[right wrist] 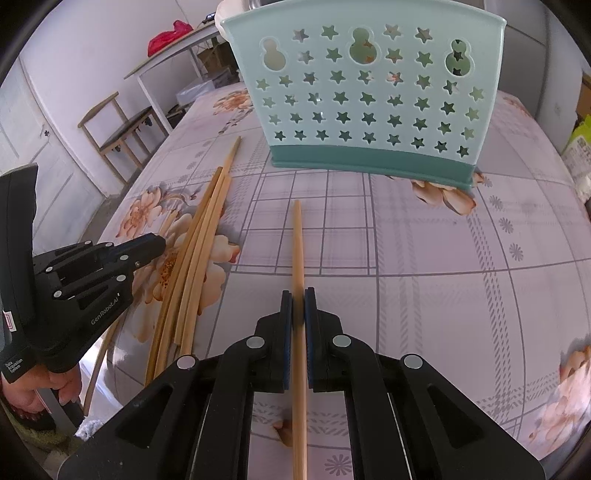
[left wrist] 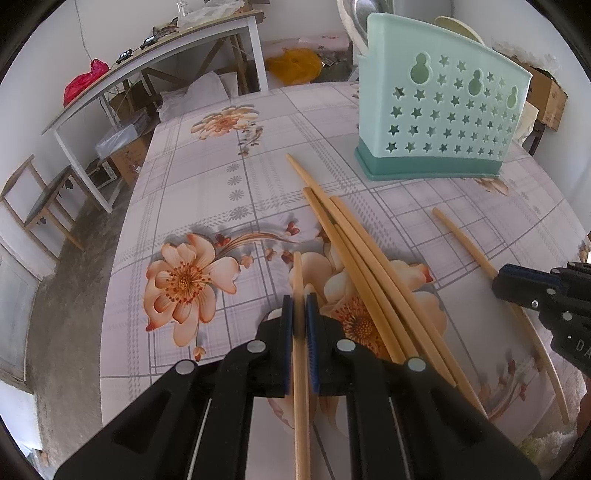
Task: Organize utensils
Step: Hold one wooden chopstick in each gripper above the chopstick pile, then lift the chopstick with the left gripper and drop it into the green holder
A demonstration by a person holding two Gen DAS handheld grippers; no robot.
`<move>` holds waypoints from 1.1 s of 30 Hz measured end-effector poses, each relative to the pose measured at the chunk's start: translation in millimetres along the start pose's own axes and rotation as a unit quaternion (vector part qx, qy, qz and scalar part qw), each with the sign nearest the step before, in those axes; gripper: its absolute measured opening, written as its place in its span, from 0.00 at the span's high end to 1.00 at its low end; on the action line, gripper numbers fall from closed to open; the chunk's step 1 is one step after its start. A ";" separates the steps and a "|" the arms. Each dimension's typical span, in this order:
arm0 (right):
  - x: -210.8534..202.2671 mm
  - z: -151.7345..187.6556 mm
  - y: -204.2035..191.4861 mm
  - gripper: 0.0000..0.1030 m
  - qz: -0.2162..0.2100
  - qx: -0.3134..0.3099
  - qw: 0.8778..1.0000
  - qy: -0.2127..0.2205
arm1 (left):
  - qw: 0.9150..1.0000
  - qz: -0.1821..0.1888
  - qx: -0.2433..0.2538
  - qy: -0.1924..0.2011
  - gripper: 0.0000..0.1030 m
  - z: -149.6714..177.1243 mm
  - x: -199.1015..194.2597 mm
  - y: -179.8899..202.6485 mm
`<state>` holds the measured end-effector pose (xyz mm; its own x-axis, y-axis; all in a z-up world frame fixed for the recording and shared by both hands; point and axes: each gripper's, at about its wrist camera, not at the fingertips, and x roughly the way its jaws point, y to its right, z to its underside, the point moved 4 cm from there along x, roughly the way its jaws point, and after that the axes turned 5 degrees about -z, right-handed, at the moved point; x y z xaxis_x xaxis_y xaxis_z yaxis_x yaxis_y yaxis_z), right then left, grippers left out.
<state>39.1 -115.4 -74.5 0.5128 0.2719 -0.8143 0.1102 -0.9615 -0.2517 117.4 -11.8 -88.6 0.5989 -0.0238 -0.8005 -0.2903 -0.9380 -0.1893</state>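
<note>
My left gripper (left wrist: 299, 301) is shut on one wooden chopstick (left wrist: 300, 369) that runs lengthwise between its blue pads, low over the floral tablecloth (left wrist: 207, 192). Just to its right, several more chopsticks (left wrist: 354, 251) lie in a loose pile. My right gripper (right wrist: 297, 295) is shut on another single chopstick (right wrist: 297, 240), which points toward the mint star-punched utensil holder (right wrist: 369, 92). The holder (left wrist: 443, 110) stands upright at the far side of the table. Each view shows the other tool: the right gripper (left wrist: 496, 284) at the right edge, and the left gripper (right wrist: 160, 243) beside the pile (right wrist: 199, 240).
The table's left edge (left wrist: 122, 236) drops to a concrete floor. Beyond it are a wooden chair (left wrist: 48, 199) and a white side table (left wrist: 147, 62) with a red bag (left wrist: 85, 81). A yellow bag (left wrist: 295, 64) and a cardboard box (left wrist: 550, 99) lie behind. Bowls (left wrist: 354, 22) stand behind the holder.
</note>
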 end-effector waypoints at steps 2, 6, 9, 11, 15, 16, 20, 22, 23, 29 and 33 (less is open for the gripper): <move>0.3 0.4 0.1 0.95 0.000 -0.001 1.000 0.001 | 1.000 -0.001 0.000 0.001 0.93 0.2 -0.2 0.2; 0.5 0.2 -0.5 0.95 0.000 -0.001 1.000 0.001 | 1.000 -0.002 0.001 0.001 0.93 0.1 0.3 0.3; 0.8 0.4 -0.4 0.95 0.001 -0.001 1.000 0.001 | 1.000 -0.001 0.000 0.001 0.93 -1.2 1.9 -0.5; 1.1 0.3 0.1 0.95 0.001 0.000 1.000 0.001 | 1.000 0.001 -0.002 0.004 0.93 -2.0 2.6 -1.3; 1.4 0.9 -0.5 0.95 0.001 0.000 1.000 0.003 | 1.000 0.012 -0.012 0.006 0.94 -4.1 4.4 -5.0; 1.5 0.7 -0.7 0.95 0.002 -0.001 1.000 0.002 | 1.000 0.019 -0.017 0.007 0.94 -5.4 4.5 -6.8; 1.8 0.5 -1.4 0.95 0.006 -0.001 1.000 0.002 | 0.998 0.036 -0.041 0.042 0.94 -13.2 -13.7 -21.9; 2.0 0.4 -1.9 0.95 0.008 -0.001 1.000 0.002 | 0.994 0.065 -0.065 0.061 0.94 -17.4 -30.5 -34.5; 2.2 0.4 -2.2 0.95 0.009 -0.001 1.000 0.003 | 0.992 0.077 -0.074 0.072 0.94 -19.6 -39.7 -40.3; 2.6 -0.1 -1.0 0.95 0.007 0.004 1.000 0.005 | 0.973 0.147 -0.111 0.140 0.94 -32.8 -95.2 -71.2; 2.3 0.2 -0.1 0.95 0.005 0.007 1.000 0.006 | 0.959 0.180 -0.130 0.178 0.94 -44.3 -124.4 -83.2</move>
<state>40.2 -114.7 -76.5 0.5244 0.2610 -0.8104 0.0932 -0.9637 -0.2501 100.1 54.0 52.0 0.7252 -0.4348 -0.5339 -0.3576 -0.9004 0.2476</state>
